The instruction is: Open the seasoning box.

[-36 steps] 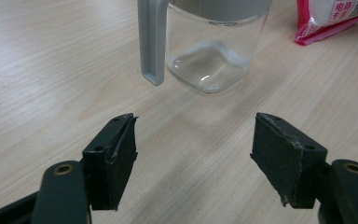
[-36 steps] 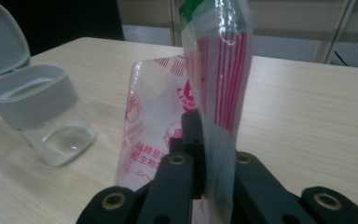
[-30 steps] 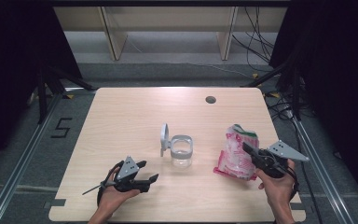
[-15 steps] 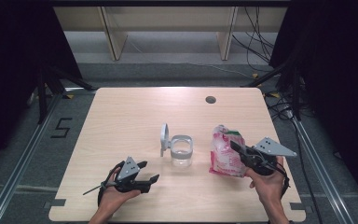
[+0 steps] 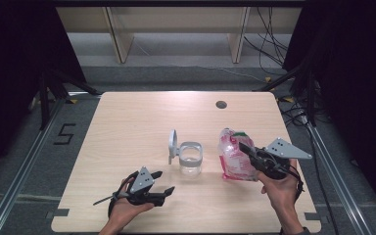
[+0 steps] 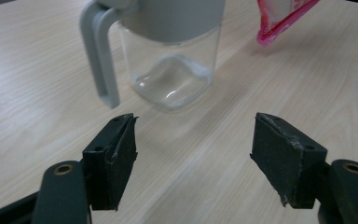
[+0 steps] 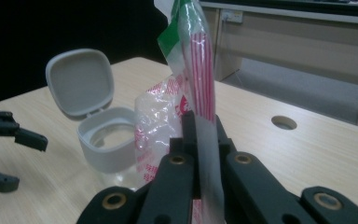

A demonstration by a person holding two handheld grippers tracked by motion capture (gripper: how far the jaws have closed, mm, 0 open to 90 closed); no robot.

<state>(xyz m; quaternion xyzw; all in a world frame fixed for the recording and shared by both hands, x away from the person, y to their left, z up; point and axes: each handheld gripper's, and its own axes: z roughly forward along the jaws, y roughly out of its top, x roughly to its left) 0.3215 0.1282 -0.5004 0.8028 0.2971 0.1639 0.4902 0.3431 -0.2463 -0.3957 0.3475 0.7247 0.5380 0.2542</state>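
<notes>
The right hand-held gripper (image 5: 248,149), clamped on the bag (image 5: 234,155), had carried it leftward, closer to the open jar (image 5: 191,157) at mid-bench (image 5: 127,122); pouring seemed imminent. The left hand-held gripper (image 5: 162,182) stayed open, idle.

I see the jar (image 5: 191,159) on the desk (image 5: 137,122), near the middle and a bit toward my front edge. Its lid (image 5: 173,145) stands up on the jar's left side. The bag (image 5: 235,156) is just to the right of the jar, not touching it. My right gripper (image 5: 247,149) is at the bag's right side, near the front right corner. My left gripper (image 5: 162,183) is by the front edge, left of the jar. A hole (image 5: 221,104) sits near the back edge.
</notes>
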